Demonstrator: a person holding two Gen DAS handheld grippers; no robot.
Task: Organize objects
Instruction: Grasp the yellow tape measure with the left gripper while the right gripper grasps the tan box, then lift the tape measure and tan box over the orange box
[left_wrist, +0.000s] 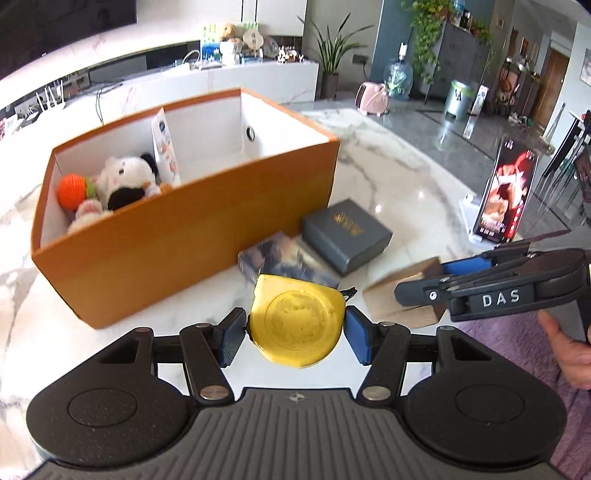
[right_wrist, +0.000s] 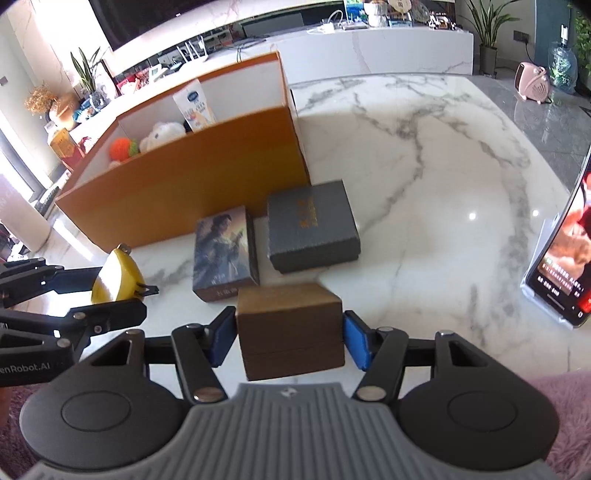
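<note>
The desk (right_wrist: 424, 155) is polished white marble with grey veins, glossy enough to throw back lamp spots. The orange box (left_wrist: 177, 243) looks like smooth matt card, white inside. In it lie a fluffy plush toy (left_wrist: 125, 177) and a knitted orange ball (left_wrist: 72, 190). The tape measure (left_wrist: 295, 325) is shiny yellow plastic, a little scuffed. The brown box (right_wrist: 290, 328) has a dull, wood-like finish. The grey box (right_wrist: 312, 229) is matt, finely textured card with gold print. The picture box (right_wrist: 225, 254) is printed card with a slight sheen. Gripper pads (right_wrist: 356, 341) are ribbed blue rubber, on matt black plastic arms with metal rivets.
</note>
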